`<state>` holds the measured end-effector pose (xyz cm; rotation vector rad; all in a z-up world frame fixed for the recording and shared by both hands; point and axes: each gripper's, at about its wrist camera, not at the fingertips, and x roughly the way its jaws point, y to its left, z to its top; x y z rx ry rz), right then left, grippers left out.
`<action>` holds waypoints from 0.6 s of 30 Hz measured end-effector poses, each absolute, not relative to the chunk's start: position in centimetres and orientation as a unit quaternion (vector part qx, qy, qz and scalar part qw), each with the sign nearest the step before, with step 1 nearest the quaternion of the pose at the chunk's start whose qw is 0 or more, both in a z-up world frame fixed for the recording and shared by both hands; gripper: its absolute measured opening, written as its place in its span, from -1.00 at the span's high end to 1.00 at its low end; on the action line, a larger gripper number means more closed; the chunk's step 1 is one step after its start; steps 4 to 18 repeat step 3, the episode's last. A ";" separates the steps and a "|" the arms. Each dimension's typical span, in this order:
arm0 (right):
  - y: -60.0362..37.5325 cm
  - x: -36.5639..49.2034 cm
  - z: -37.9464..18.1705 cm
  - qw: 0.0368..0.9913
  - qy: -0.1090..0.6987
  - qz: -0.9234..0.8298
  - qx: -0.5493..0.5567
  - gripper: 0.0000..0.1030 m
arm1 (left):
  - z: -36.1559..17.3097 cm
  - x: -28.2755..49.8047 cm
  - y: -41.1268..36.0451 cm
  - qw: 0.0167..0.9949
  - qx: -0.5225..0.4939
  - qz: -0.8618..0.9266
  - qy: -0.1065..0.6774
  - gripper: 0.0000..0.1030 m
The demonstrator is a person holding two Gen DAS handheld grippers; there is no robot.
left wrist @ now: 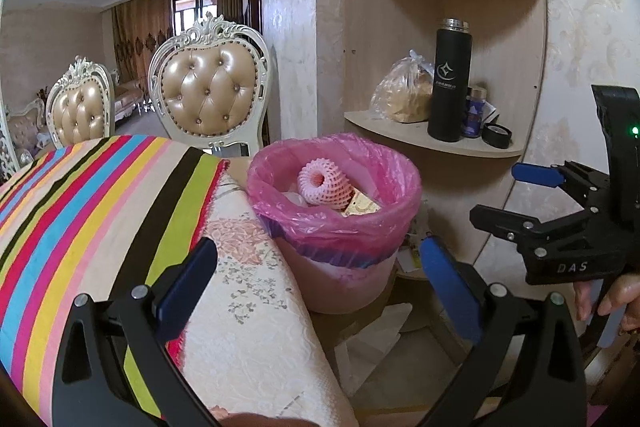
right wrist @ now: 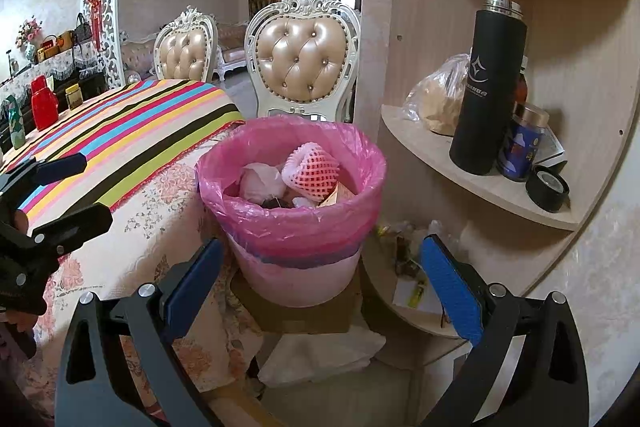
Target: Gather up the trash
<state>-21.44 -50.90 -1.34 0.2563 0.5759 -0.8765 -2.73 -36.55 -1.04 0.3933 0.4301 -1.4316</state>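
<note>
A: Where is the trash?

B: In the pink-lined trash bin [right wrist: 296,227], centre of both views, standing on a flat piece of cardboard [right wrist: 304,319] just beside the table's hanging floral cloth [right wrist: 132,227]. A pink foam fruit net [right wrist: 312,169] lies on top, with a white crumpled bag [right wrist: 260,181] to its left and a yellowish carton [left wrist: 362,205] to its right

A: And the grippers?

B: The right gripper [right wrist: 320,291] has its blue pads spread wide, nothing between them, framing the bin's lower half. The left gripper [left wrist: 320,283] is likewise parted and empty; one finger [left wrist: 188,279] overlaps the tablecloth edge

A: Anything else nearby?

B: A striped cloth [left wrist: 80,207] covers the tabletop at left. On the corner shelf [right wrist: 480,183] at right stand a black flask [right wrist: 488,87], a blue tin [right wrist: 522,147] and a roll of black tape [right wrist: 547,188]
</note>
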 end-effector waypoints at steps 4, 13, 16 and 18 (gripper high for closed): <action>-50.9 -21.4 -1.3 0.859 0.273 -0.416 0.120 -0.82 | -1.0 -2.6 -36.7 0.715 0.177 -0.646 0.199 -0.91; -50.9 -21.4 -1.3 0.859 0.273 -0.416 0.120 -0.82 | -1.0 -2.6 -36.7 0.715 0.177 -0.646 0.199 -0.91; -50.9 -21.4 -1.3 0.859 0.273 -0.416 0.120 -0.82 | -1.0 -2.6 -36.7 0.715 0.177 -0.646 0.199 -0.91; -50.9 -21.4 -1.3 0.859 0.273 -0.416 0.120 -0.82 | -1.0 -2.6 -36.7 0.715 0.177 -0.646 0.199 -0.91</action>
